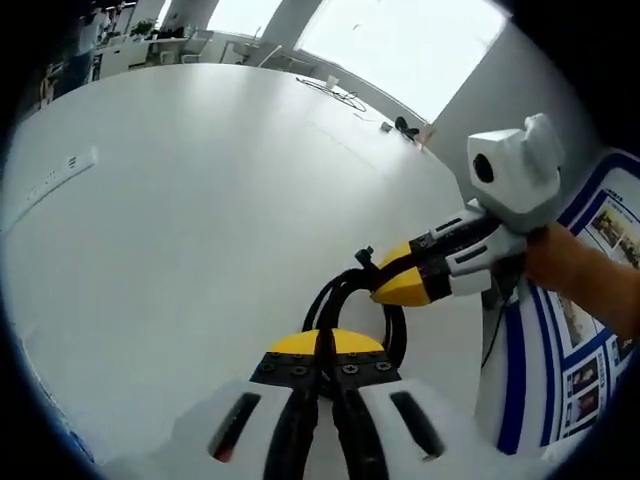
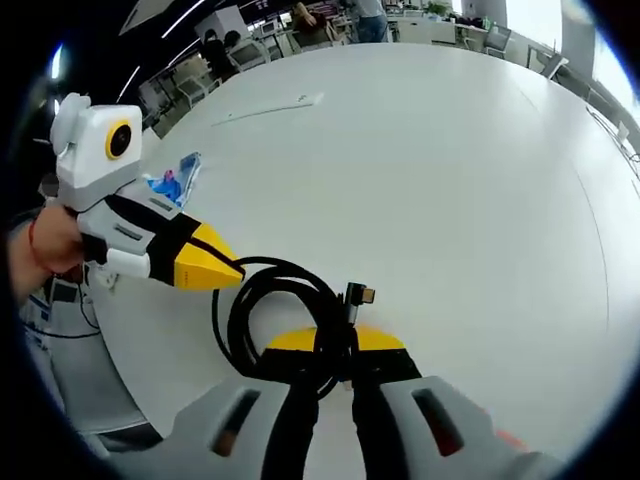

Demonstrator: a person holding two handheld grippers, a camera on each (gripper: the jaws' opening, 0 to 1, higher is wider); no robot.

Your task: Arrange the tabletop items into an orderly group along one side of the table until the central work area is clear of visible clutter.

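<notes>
A coiled black cable (image 1: 345,290) lies on the white table (image 1: 200,220) close in front of both grippers. My left gripper (image 1: 325,345) has its yellow-tipped jaws shut on the near side of the coil. The right gripper (image 1: 385,290) reaches in from the right, its yellow tip pressed against the coil. In the right gripper view the cable (image 2: 250,310) loops to the left, its metal plug (image 2: 358,295) sticking up by my right gripper (image 2: 335,342), which is shut on the cable. The left gripper (image 2: 235,270) comes in from the left, its tip at the coil's upper edge.
A long white strip (image 2: 265,108) lies far across the table. A blue packet (image 2: 175,182) sits near the left edge. A thin wire loop (image 1: 335,95) and a dark object (image 1: 405,128) rest at the far edge. A blue-and-white poster stand (image 1: 570,340) is beside the table.
</notes>
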